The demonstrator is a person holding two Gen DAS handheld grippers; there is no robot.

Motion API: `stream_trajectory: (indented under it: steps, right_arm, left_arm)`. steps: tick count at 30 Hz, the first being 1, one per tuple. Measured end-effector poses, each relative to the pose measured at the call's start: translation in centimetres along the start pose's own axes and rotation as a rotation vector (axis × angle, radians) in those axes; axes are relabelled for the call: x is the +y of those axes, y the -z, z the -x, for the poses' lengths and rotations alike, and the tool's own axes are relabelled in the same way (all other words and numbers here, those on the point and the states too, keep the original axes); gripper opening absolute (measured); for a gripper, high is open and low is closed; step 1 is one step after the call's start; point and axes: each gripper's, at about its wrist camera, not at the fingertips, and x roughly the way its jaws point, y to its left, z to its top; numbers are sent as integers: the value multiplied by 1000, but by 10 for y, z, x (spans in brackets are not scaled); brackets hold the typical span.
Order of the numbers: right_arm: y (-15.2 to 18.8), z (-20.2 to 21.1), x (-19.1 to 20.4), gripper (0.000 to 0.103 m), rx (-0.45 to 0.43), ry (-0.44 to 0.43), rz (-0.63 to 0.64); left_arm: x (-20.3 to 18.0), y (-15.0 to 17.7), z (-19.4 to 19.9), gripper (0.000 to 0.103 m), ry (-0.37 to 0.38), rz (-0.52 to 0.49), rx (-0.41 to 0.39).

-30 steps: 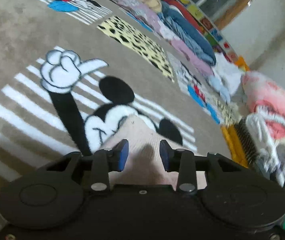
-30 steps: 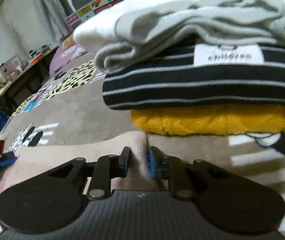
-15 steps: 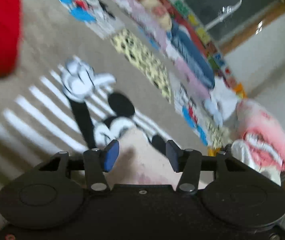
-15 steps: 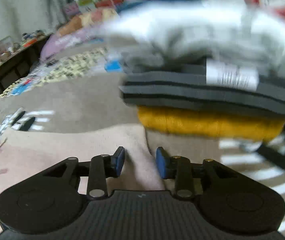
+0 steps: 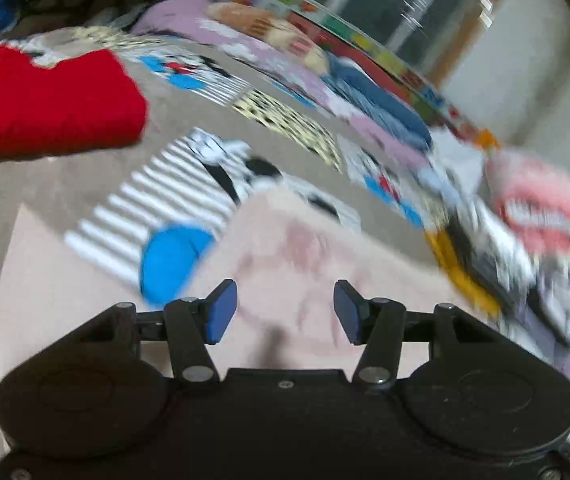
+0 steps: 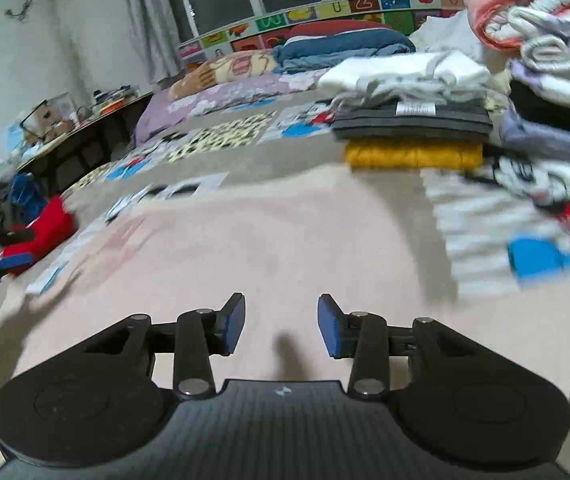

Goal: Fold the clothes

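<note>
A pale pink knit garment [image 6: 285, 236] lies spread flat on the taupe cartoon-print bed cover [image 5: 189, 120], under both grippers. The left gripper [image 5: 285, 312] hangs above it with its jaws partly apart and nothing between the blue pads. The right gripper [image 6: 281, 326] hangs over the same garment, its jaws opening, also empty. A folded red knit sweater [image 5: 61, 104] rests well apart toward the bed's far left side. Near the far right edge sits a stack of folded clothes [image 6: 413, 120]: mustard knit at the bottom, dark striped, white on top
</note>
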Motion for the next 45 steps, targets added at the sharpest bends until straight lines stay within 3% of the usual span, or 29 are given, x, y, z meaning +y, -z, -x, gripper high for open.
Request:
stream_trajectory:
  steps: [4, 8, 14, 15, 17, 18, 21, 24, 29, 31, 35, 38, 43, 44, 45]
  right_arm:
    - [51, 24, 32, 42, 7, -17, 96]
    - [85, 45, 65, 41, 12, -46, 203]
    - [96, 84, 89, 42, -111, -44, 311]
    - [99, 87, 87, 42, -124, -44, 304]
    - [108, 79, 79, 44, -96, -20, 300]
    - [116, 65, 75, 44, -6, -3, 297]
    - [125, 67, 69, 44, 11, -8, 254]
    - [124, 90, 70, 46, -8, -35, 241]
    - [127, 112, 19, 46, -42, -84, -157]
    - [129, 118, -1, 46, -79, -54, -274]
    - [138, 111, -51, 47, -129, -28, -527]
    - [150, 100, -78, 47, -164, -80, -688]
    - [147, 86, -79, 45, -185, -66, -672]
    - [145, 83, -80, 43, -189, -59, -669]
    - [142, 80, -84, 32, -194, -49, -671]
  left_arm:
    - [-44, 70, 29, 52, -47, -271, 10]
    - [-79, 126, 51, 52, -53, -462, 16]
    - [-98, 165, 77, 53, -71, -588, -17]
    - [-96, 172, 70, 57, -78, -602, 18]
    - [-89, 185, 53, 59, -94, -628, 98]
    - [-89, 189, 56, 60, -90, -644, 68]
    - [-91, 177, 67, 61, -78, -606, 100]
    - [-84, 181, 79, 63, -60, -566, 58]
    - [-87, 181, 82, 66, -45, -533, 4]
    - [-87, 180, 83, 68, -28, -517, -17]
    - [-85, 178, 74, 68, -21, -458, -2]
    - [-81, 176, 68, 68, 1, -389, 25]
    - [-85, 178, 63, 69, 6, -367, 27]
    - [-86, 179, 62, 69, 1, -369, 27]
    - [-87, 179, 62, 71, -2, -370, 27]
